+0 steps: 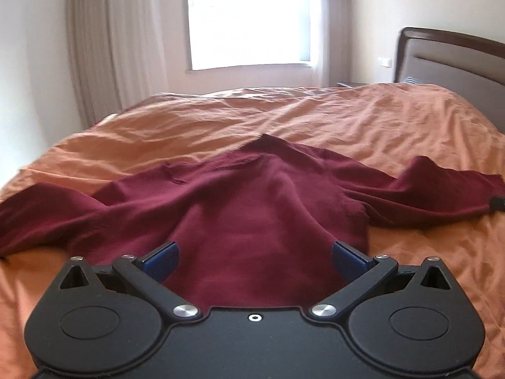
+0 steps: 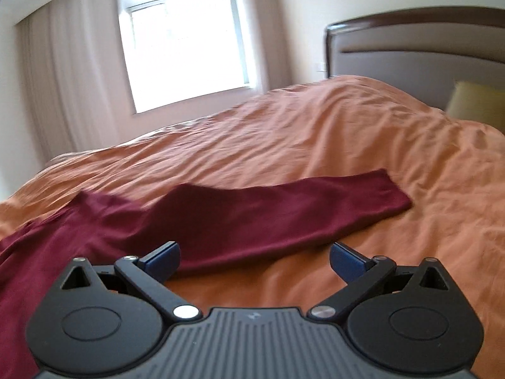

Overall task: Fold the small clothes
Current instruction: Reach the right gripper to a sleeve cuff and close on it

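The left tongs (image 1: 255, 260), blue-padded and spread, hover over the hem of the dark red long-sleeved knit top (image 1: 252, 208) spread on the orange-covered bed (image 1: 347, 117), while the right tongs (image 2: 254, 260), equally spread, apparently face its outstretched right sleeve (image 2: 300, 208).

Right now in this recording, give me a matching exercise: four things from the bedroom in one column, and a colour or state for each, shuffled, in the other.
Things:
1. sweater
2. bedspread
3. left hand-held gripper
4. headboard

Colour or state:
A. orange, wrinkled
B. dark wood frame, behind the bed
C. dark red, sleeves spread out
D. open, over cloth

Pairs: 1-C, 2-A, 3-D, 4-B
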